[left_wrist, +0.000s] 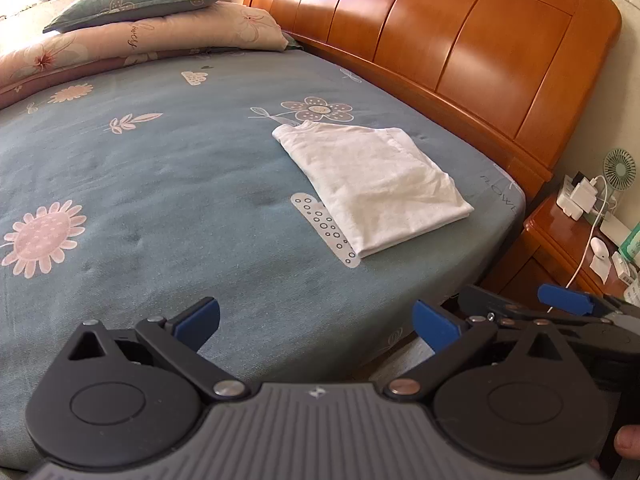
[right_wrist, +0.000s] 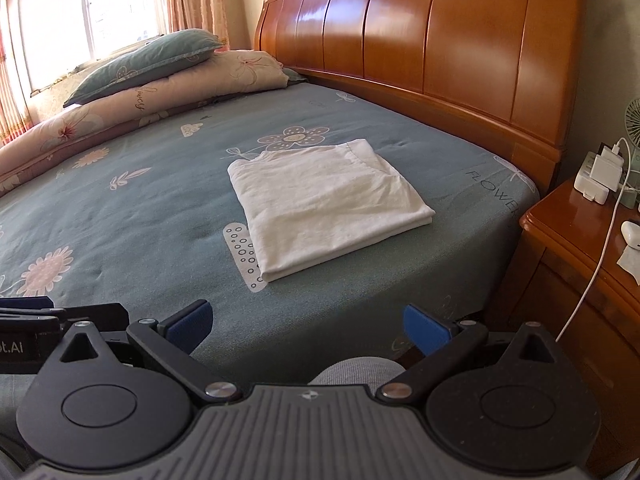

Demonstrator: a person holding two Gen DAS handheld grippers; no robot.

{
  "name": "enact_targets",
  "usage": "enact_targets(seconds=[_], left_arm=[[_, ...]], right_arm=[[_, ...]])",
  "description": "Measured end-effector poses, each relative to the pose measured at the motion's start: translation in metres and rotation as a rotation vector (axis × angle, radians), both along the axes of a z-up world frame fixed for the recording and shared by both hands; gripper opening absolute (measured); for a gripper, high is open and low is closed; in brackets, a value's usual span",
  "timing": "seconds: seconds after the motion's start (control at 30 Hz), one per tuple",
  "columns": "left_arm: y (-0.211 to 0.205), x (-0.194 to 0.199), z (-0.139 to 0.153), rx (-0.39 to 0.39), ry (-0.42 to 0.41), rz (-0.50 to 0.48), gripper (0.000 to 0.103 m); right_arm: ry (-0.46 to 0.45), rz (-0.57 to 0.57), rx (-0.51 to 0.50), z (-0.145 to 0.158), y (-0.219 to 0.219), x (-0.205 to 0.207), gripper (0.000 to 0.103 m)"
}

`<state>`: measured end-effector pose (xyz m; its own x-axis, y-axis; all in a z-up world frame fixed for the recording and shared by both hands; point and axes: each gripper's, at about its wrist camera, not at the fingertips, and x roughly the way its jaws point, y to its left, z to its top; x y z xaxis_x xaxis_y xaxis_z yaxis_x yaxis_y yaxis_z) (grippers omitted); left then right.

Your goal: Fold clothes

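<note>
A white garment [left_wrist: 372, 184] [right_wrist: 328, 200] lies folded into a flat rectangle on the blue-green flowered bedsheet [left_wrist: 160, 184] [right_wrist: 132, 208], near the headboard side. My left gripper [left_wrist: 316, 322] is open, held low over the near edge of the bed, well short of the garment, with nothing between its blue pads. My right gripper [right_wrist: 308, 326] is also open and empty, at the same near edge. In the left wrist view the right gripper [left_wrist: 560, 304] shows at the right, beside the left one.
A wooden headboard [left_wrist: 440, 40] [right_wrist: 420, 32] runs along the far right. A folded quilt and pillow [left_wrist: 140, 28] [right_wrist: 152, 76] are stacked at the back left. A wooden nightstand [left_wrist: 568, 236] [right_wrist: 580, 240] with chargers, a cable and a small fan stands right of the bed.
</note>
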<state>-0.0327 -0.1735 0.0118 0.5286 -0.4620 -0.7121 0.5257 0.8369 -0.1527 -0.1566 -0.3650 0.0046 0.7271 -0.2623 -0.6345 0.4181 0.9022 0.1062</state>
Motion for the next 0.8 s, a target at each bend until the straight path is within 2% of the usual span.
enact_targets(seconds=[0.33,0.8], left_arm=[[-0.0013,-0.0026,-0.0093,0.040,0.008,0.017,0.102],[0.0027,-0.0047,-0.0099,0.019,-0.003,0.022,0.102]], right_arm=[[0.001,-0.003,-0.011,-0.0010,-0.0003,0.0029,0.103],[0.003,0.002,-0.017,-0.0008,0.0029,0.0032,0.103]])
